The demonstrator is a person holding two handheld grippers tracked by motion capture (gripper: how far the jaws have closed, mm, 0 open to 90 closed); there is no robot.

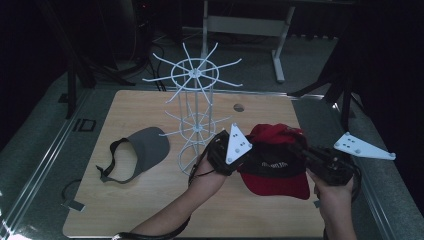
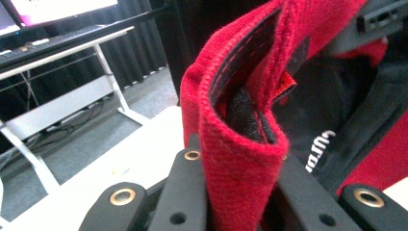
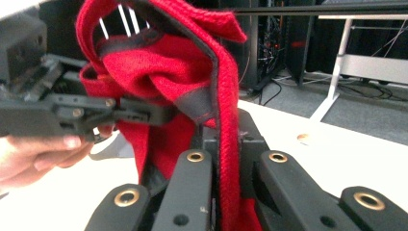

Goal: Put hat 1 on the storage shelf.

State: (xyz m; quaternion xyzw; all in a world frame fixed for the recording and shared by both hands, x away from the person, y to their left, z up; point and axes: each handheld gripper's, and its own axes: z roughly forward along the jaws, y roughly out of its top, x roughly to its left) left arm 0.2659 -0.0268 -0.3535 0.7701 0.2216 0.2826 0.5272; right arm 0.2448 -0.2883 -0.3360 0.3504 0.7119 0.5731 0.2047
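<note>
A: Where is the cap (image 1: 274,162) right now?

B: In front of the rack (image 1: 196,107) and off to its right, lifted between the two hands, brim toward the person. The left gripper (image 1: 243,156) pinches the rim on the side facing the rack; in the left gripper view its jaws are pressed onto a fold of red fabric (image 2: 239,159). The right gripper (image 1: 298,148) pinches the far side of the rim, with the red edge band (image 3: 226,144) clamped between its jaws.

A: So both are clamped on cloth, nothing spread?

B: Yes, both nip the cap. Neither is free.

A: Which way must it go?

B: I judge toward the rack, up and to the left as the high view has it. The rack's prongs stand higher than the cap and behind it. The cap's long axis, brim to back, runs roughly from the person toward the rack's side of the table.

A: Which hand is nearer?

B: The left, just beside the rack's base. The visor (image 1: 140,152) lies on the rack's other side, well clear.
</note>
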